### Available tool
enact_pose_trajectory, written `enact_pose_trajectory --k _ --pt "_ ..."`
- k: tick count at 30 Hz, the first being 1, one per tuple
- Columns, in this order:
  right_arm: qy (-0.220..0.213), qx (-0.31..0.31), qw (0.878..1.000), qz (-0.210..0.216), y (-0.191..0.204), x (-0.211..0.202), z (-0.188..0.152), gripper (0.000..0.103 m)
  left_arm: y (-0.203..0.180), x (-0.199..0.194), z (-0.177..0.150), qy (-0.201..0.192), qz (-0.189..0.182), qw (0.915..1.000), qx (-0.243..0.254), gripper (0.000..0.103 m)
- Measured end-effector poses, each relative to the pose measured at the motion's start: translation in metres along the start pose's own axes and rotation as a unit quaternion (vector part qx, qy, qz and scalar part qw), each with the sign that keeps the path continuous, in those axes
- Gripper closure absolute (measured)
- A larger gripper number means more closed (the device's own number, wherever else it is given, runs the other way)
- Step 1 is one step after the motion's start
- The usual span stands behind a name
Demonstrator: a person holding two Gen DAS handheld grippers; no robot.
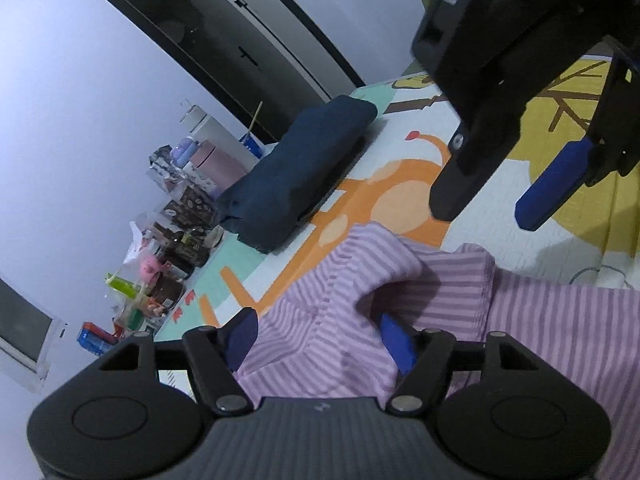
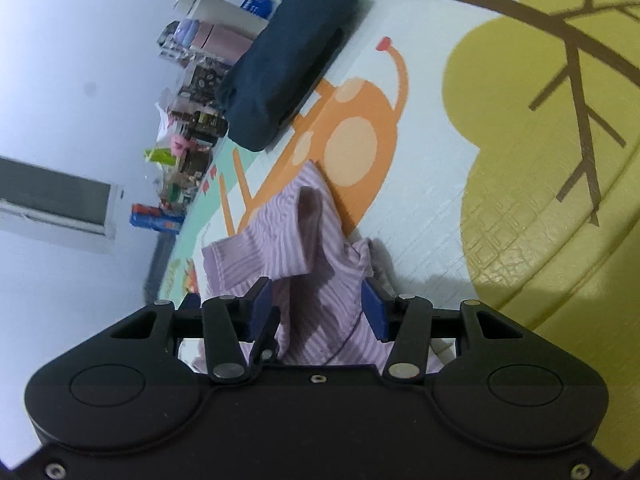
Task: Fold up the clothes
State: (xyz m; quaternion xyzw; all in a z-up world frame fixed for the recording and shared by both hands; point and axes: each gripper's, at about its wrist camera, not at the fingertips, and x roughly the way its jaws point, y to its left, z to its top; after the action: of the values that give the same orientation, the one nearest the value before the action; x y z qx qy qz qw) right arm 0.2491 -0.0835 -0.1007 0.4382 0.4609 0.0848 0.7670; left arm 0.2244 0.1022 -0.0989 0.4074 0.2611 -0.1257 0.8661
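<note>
A purple striped garment (image 1: 400, 280) (image 2: 288, 224) lies crumpled on a play mat (image 2: 440, 200) printed with a giraffe and a tree. In the left wrist view my left gripper (image 1: 320, 340) is open with its blue pads spread wide. A hump of the garment sits between them and partly covers both pads. My right gripper (image 1: 484, 212) hangs above the garment's far edge, open, with bare mat showing between its fingers. From the right wrist view, the right gripper (image 2: 316, 292) has the striped cloth behind and below its pads.
A folded navy garment (image 1: 296, 176) (image 2: 288, 56) rests at the mat's far edge. Bottles, boxes and packets (image 1: 180, 216) (image 2: 192, 112) line the white wall beyond it. A dark window (image 1: 224, 28) is set in that wall. The yellow tree print (image 2: 540, 160) spreads to the right.
</note>
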Motion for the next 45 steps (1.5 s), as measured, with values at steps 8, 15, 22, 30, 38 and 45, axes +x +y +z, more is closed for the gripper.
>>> enact_pose_trajectory --k 8,15,22,30,38,45 --pt "-0.007 -0.020 0.999 -0.024 0.010 -0.001 -0.006 0.056 0.002 0.025 -0.001 0.026 -0.033 0.9988 -0.023 0.076" --pt "-0.012 -0.017 0.999 -0.037 0.007 -0.003 -0.005 0.056 0.019 0.036 -0.007 0.041 -0.024 0.9952 -0.085 0.099" --pt "-0.015 -0.012 0.999 -0.041 0.003 -0.004 -0.004 0.056 0.041 0.011 -0.009 0.017 0.004 0.9930 -0.117 0.099" --pt "-0.002 -0.030 0.999 -0.036 0.022 0.008 -0.010 0.056 0.114 -0.013 -0.044 0.042 0.057 0.9746 -0.212 0.099" --pt "0.022 -0.060 0.998 -0.028 0.059 0.033 -0.028 0.056 0.199 -0.022 -0.113 0.090 0.144 0.9496 -0.264 0.099" --pt "0.047 -0.088 0.995 -0.026 0.096 0.062 -0.051 0.056 0.273 -0.025 -0.200 0.156 0.206 0.9079 -0.330 0.099"
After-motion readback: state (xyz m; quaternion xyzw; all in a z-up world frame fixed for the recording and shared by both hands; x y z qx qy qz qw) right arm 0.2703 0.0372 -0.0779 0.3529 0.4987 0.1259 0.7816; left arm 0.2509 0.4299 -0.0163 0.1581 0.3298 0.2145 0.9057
